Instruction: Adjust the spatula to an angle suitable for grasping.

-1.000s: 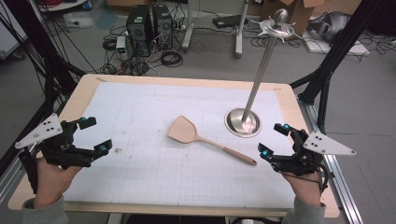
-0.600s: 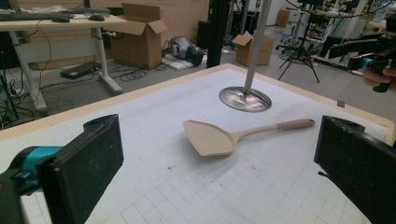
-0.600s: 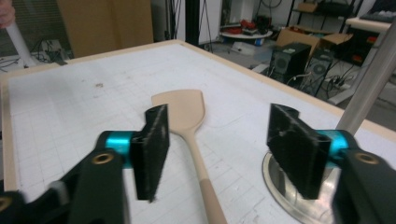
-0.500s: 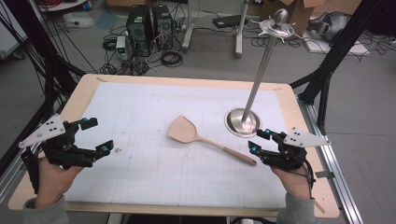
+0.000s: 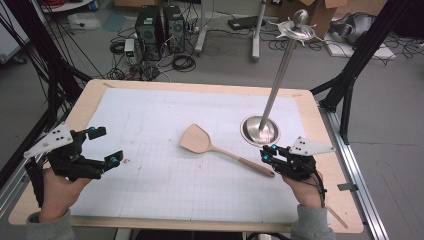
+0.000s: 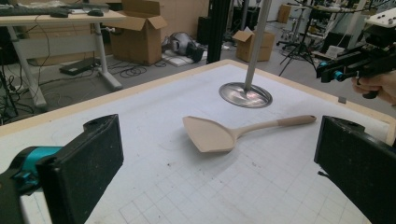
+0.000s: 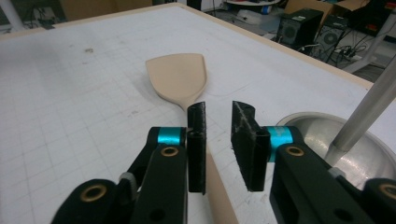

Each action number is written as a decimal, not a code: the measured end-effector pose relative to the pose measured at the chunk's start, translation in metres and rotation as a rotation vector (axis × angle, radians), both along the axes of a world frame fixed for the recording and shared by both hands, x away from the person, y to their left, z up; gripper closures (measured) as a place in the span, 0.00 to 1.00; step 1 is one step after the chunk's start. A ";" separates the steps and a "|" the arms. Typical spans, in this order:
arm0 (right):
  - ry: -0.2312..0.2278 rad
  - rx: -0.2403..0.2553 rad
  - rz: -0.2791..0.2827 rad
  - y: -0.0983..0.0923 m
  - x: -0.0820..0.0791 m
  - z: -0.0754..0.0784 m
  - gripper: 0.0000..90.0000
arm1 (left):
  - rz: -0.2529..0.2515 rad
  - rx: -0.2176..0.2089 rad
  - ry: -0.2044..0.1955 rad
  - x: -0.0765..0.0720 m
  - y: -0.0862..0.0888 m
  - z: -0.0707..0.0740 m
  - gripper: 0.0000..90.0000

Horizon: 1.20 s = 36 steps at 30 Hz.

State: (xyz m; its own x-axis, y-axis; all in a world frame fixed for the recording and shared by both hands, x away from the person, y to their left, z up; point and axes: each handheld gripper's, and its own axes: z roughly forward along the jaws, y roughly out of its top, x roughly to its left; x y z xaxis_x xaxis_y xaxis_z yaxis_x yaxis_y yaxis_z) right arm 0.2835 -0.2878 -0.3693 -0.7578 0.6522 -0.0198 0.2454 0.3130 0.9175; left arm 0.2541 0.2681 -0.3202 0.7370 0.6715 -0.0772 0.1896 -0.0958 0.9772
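A beige spatula [image 5: 197, 139] lies flat on the white gridded mat, blade to the left, handle running right toward me. My right gripper [image 5: 267, 154] hovers low over the handle's end. In the right gripper view its jaws [image 7: 219, 112] have just been closing and stand narrow; a gap still shows, and the spatula's handle [image 7: 219, 191] runs beneath and between them, with no pad seen pressing on it. At the table's left, my left gripper [image 5: 108, 146] stands wide open and holds nothing. In the left gripper view it [image 6: 219, 161] faces the spatula [image 6: 210, 135] from some distance away.
A metal stand with a round base [image 5: 260, 131] and a tall tilted pole [image 5: 280, 75] rises just behind the right gripper, close to the spatula's handle. The table's wooden rim [image 5: 330, 150] is near on the right. Computers, cables and boxes lie on the floor beyond.
My right gripper has moved left and down over the spatula handle's end, and its jaws have narrowed from wide. The left gripper and the spatula have stayed put.
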 end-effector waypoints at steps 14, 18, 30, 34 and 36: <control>0.064 -0.050 0.017 0.010 0.012 -0.017 0.99 | 0.000 0.003 0.004 0.001 0.000 -0.001 0.02; 0.071 -0.050 0.025 0.012 0.015 -0.024 0.99 | 0.000 0.002 0.005 0.002 -0.001 -0.002 0.02; 0.145 -0.068 0.026 0.014 0.025 -0.044 0.99 | -0.001 0.009 0.017 0.004 -0.003 -0.005 0.02; 0.161 -0.075 0.032 0.015 0.026 -0.046 0.99 | -0.003 0.011 0.017 0.004 -0.003 -0.006 0.02; 0.164 -0.086 0.046 0.017 0.027 -0.048 0.99 | -0.005 0.012 0.018 0.005 -0.004 -0.006 0.02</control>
